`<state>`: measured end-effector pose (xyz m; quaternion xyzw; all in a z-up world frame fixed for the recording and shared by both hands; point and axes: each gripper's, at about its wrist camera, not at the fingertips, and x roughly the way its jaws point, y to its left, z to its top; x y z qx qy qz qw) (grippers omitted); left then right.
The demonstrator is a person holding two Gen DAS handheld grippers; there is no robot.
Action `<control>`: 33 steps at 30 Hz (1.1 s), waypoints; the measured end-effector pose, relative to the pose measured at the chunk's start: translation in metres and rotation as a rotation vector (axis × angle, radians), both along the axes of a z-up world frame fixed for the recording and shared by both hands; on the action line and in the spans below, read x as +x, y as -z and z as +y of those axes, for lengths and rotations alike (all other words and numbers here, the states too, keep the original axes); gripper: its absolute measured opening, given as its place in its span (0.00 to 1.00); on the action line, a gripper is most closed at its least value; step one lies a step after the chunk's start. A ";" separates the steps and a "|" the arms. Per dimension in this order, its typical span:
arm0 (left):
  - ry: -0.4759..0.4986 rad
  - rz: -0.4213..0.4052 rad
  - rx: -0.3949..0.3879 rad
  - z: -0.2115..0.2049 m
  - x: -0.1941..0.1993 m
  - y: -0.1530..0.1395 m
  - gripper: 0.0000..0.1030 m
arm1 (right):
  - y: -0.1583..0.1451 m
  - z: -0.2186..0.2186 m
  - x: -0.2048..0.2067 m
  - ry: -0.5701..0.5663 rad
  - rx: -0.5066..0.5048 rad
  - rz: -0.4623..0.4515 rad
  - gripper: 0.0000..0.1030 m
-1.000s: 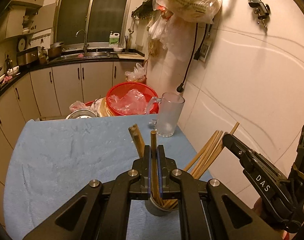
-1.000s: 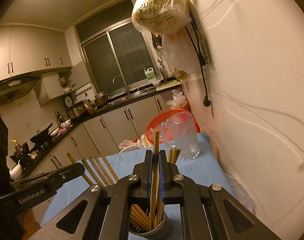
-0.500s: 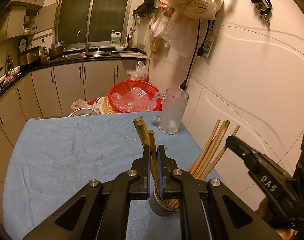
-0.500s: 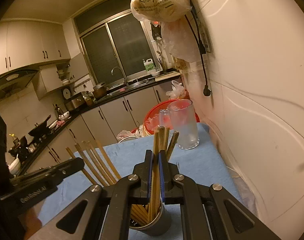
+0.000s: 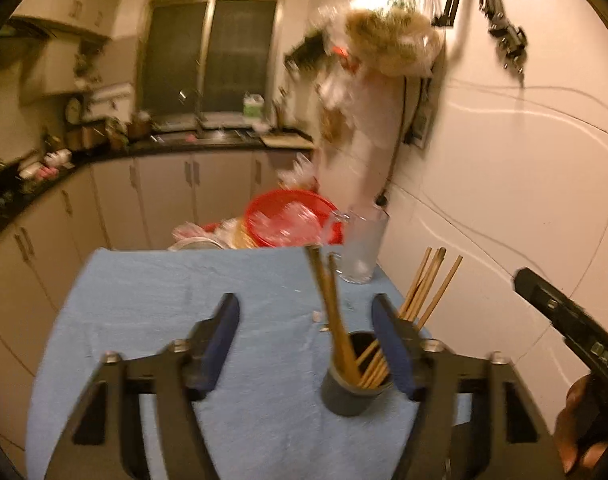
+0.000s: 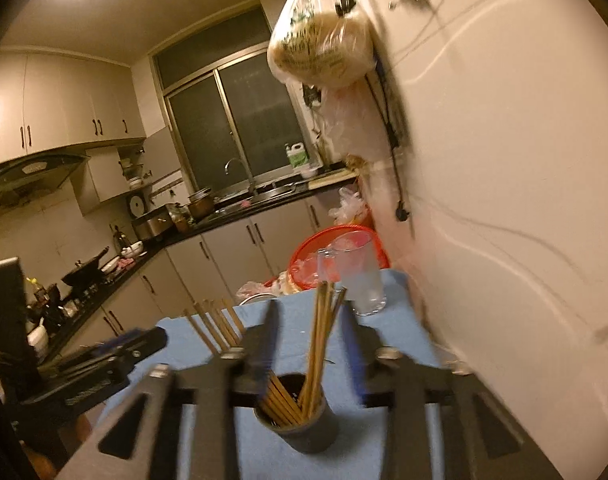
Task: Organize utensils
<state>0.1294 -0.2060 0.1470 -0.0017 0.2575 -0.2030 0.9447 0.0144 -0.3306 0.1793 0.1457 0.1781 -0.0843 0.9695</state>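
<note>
Both hand-held grippers, left hand-held gripper (image 5: 306,344) and right hand-held gripper (image 6: 310,350), have just opened wide, chopsticks (image 6: 319,344) free in cup (image 6: 310,428).

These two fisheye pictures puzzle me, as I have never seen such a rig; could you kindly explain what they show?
No robot here: a person holds a two-finger claw in each hand, each with a camera looking along its fingers. One picture is from the left claw, the other from the right claw. Both have just opened and hold nothing. Between their fingers a dark cup of wooden chopsticks stands on a table under blue cloth. Behind stand a glass mug and a red basket.
</note>
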 end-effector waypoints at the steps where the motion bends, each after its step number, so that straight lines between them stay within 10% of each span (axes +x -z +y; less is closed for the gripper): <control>1: -0.022 -0.022 0.024 0.006 -0.013 0.001 0.68 | 0.001 0.005 -0.011 0.014 -0.015 -0.006 0.68; 14: -0.120 0.072 0.181 0.063 -0.088 0.068 0.75 | 0.064 0.089 -0.105 0.221 -0.224 0.199 0.77; 33: -0.103 0.100 0.191 0.079 -0.106 0.087 0.75 | 0.065 0.117 -0.107 0.219 -0.290 0.207 0.77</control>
